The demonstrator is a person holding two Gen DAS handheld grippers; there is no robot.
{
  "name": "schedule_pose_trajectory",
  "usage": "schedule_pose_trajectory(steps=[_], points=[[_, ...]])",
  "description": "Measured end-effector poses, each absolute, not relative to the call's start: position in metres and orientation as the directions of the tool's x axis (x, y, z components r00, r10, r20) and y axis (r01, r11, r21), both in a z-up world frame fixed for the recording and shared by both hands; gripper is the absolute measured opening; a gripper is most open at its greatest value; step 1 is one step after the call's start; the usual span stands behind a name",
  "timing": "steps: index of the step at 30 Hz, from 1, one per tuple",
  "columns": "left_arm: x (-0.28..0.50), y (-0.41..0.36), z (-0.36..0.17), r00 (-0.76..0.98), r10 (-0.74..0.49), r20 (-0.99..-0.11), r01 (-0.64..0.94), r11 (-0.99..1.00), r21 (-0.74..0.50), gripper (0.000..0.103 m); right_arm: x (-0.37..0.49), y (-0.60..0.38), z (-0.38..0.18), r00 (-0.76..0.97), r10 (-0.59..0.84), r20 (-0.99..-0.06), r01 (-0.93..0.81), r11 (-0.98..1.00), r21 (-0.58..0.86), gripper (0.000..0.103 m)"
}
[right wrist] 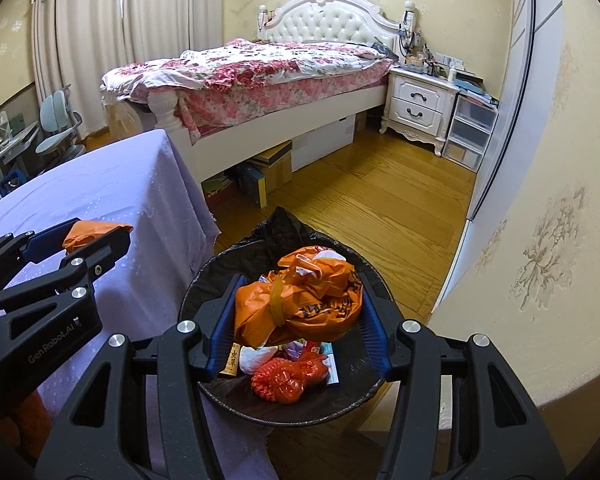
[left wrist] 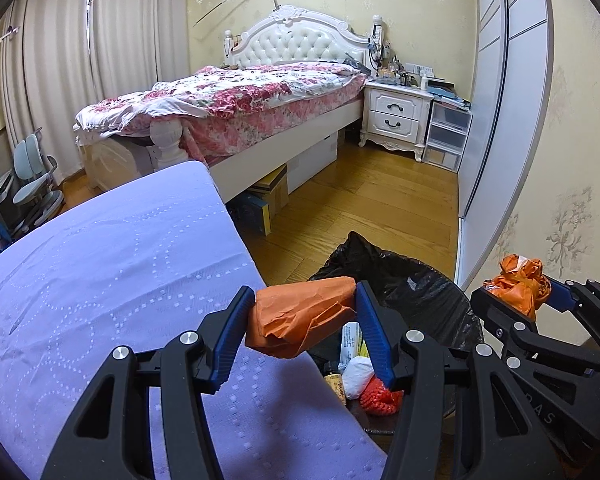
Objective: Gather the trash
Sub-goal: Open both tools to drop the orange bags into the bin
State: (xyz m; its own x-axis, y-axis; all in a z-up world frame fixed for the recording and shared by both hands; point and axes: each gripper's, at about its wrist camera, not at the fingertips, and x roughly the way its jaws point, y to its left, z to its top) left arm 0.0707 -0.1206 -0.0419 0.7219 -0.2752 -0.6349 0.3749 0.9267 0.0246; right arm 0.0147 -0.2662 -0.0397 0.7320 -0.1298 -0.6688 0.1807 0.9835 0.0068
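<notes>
My left gripper [left wrist: 302, 322] is shut on a crumpled orange paper wad [left wrist: 300, 318], held at the edge of the lilac-covered table [left wrist: 100, 272] beside the bin. Over the bin's mouth, my right gripper [right wrist: 300, 312] is shut on a knotted orange plastic bag [right wrist: 300, 304]. The bin [right wrist: 204, 284], lined with a black bag, stands on the floor to the right of the table. It holds a red net [right wrist: 284, 378], white wrappers and a small bottle [left wrist: 334, 384]. Each gripper shows in the other's view: the right gripper [left wrist: 516, 300] with its bag, the left gripper [right wrist: 76, 240] with its wad.
A bed [left wrist: 236, 96] with a floral quilt stands beyond the table, boxes underneath it. A white nightstand [left wrist: 396, 114] and clear drawers [left wrist: 446, 136] sit at the back right. A wardrobe door [left wrist: 496, 120] and papered wall run along the right. Wooden floor [left wrist: 360, 200] lies between.
</notes>
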Motion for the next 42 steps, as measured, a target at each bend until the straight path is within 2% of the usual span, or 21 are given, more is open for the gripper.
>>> schedule_pose_trajectory(steps=[17,19,21,22,26,39,42], points=[[0.084,-0.134,-0.044,0.710,-0.266,-0.652,0.382,0.924,0.039,0.055,0.026,-0.282,-0.048,0.722,-0.135,-0.679,0.210,0.977,0.030,0.053],[0.085,-0.135,-0.045,0.706,-0.261,-0.658,0.380,0.924,0.041,0.057,0.027,-0.283,-0.048,0.720,-0.138,-0.680,0.214,0.976,0.028,0.056],[0.084,-0.134,-0.045,0.712,-0.256,-0.654,0.371,0.928,0.040,0.070,0.027,-0.284,-0.050,0.718,-0.139,-0.682,0.215,0.976,0.027,0.060],[0.085,-0.134,-0.044,0.714,-0.255,-0.652,0.368,0.929,0.039,0.072,0.029,-0.284,-0.050,0.716,-0.140,-0.684,0.216,0.976,0.026,0.062],[0.087,-0.132,-0.044,0.715,-0.252,-0.652,0.359,0.933,0.033,0.076,0.031,-0.285,-0.052,0.712,-0.152,-0.685,0.226,0.974,0.020,0.066],[0.082,-0.131,-0.041,0.736,-0.246,-0.631,0.346,0.938,0.037,0.082,0.026,-0.292,-0.052,0.708,-0.182,-0.682,0.264,0.964,0.018,0.068],[0.080,-0.130,-0.039,0.742,-0.243,-0.625,0.339,0.940,0.038,0.083,0.025,-0.292,-0.051,0.710,-0.187,-0.679,0.270,0.963,0.018,0.074]])
